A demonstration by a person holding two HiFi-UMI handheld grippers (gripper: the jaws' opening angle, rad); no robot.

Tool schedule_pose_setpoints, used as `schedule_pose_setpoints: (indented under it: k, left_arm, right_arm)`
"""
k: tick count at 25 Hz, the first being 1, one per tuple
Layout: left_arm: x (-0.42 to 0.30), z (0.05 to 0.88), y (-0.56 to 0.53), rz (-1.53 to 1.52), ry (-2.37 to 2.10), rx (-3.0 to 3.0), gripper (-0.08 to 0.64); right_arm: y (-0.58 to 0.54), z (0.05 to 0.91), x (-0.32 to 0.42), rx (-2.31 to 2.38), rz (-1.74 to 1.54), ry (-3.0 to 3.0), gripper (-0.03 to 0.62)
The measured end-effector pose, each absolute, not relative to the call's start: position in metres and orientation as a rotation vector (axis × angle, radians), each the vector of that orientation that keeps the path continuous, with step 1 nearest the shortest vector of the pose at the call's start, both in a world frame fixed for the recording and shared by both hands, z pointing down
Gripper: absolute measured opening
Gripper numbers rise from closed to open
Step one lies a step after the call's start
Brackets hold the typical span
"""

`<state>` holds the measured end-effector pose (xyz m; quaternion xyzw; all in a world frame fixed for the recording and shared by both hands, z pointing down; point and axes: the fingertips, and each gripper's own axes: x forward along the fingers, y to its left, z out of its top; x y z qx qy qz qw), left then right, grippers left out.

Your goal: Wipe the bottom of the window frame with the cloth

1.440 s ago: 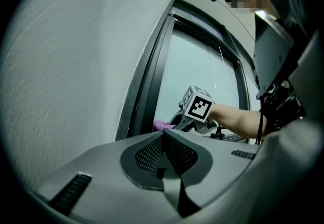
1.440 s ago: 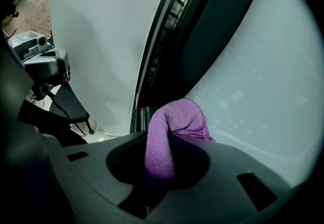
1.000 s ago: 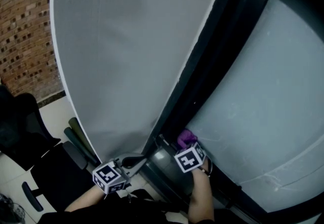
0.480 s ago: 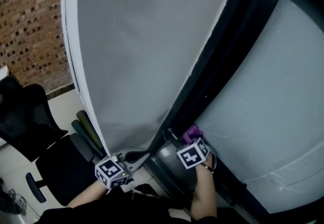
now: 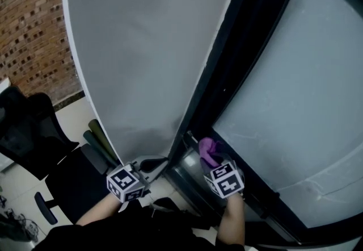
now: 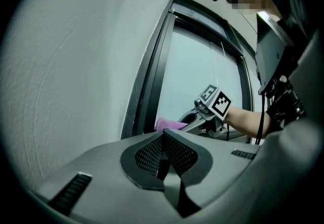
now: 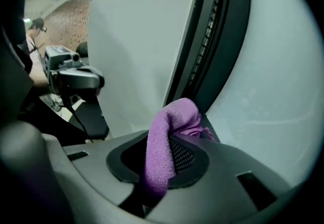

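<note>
Since half a second ago my right gripper (image 5: pixel 211 160) has drawn a little back toward me along the window frame (image 5: pixel 229 74), and more of the purple cloth (image 5: pixel 207 150) shows ahead of its marker cube. My left gripper (image 6: pixel 163 138) sits much where it was.

My right fingers (image 7: pixel 185 155) are pinching the cloth. It comes up from between the two mesh pads and folds over the tips, covering most of the left pad, with a rounded bunch sticking out in front. That bunch is down at the low end of the dark frame, just beside the glass pane (image 5: pixel 295 102). From the left gripper view it looks to lie on the frame's ledge, but I cannot be sure it is pressed against it.

My left fingers (image 6: pixel 178 155) are pressed together with nothing between them. They point along the white wall (image 5: pixel 142 45) toward the frame's near edge, apart from the right gripper and to its left.

Behind my left arm are a black office chair (image 5: pixel 34 136) and a brick wall (image 5: pixel 28 28).
</note>
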<state>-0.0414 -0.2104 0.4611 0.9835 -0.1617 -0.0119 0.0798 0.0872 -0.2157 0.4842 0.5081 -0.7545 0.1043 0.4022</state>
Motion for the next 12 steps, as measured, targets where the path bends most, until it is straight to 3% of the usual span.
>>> schedule_pose_setpoints:
  k: [4,12]
  left_arm:
    - [-0.040,0.457,-0.214,-0.031,-0.483,2.932,0.001]
    - [-0.047,0.417,-0.223,-0.216,-0.520,2.964,0.001]
  right_arm:
    - [-0.204,0.463,0.077,1.380,0.337,-2.168,0.081]
    - [-0.180,0.402,0.089,1.671,0.139,-2.326,0.081]
